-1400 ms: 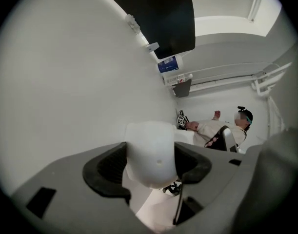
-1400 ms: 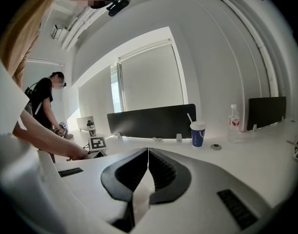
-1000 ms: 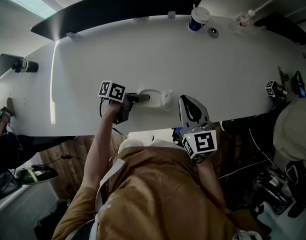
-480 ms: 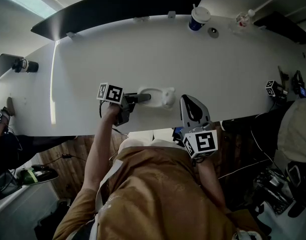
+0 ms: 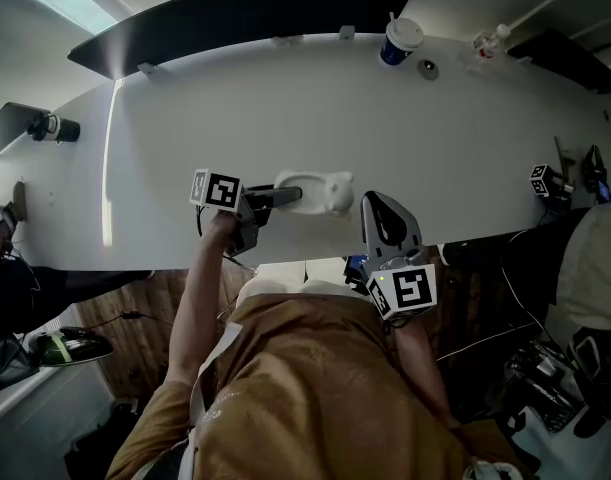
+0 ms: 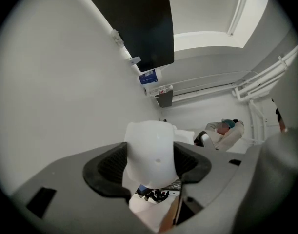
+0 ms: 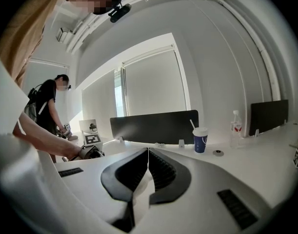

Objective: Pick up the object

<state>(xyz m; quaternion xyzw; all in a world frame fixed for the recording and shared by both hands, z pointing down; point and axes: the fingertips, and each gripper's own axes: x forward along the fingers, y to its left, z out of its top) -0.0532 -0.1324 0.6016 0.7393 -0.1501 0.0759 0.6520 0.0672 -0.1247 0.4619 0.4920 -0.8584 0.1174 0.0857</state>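
My left hand-held gripper (image 5: 270,197) grips the near end of the white object (image 5: 320,192) over the desk (image 5: 455,138), which looks light, stiff and smooth, perhaps slippery, while my right hand-held gripper (image 5: 387,218) is closed and empty.

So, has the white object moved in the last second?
Yes. Gripped by the left gripper, the white object has risen slightly, edging from the near edge of the table toward the blue cup.

"Any writing you can read?"

"None. The marker cubes (image 5: 221,190) show only black-and-white square patterns. Print on the blue cup (image 5: 395,43) and the bottle (image 5: 488,40), upper right of the head view, is too small."
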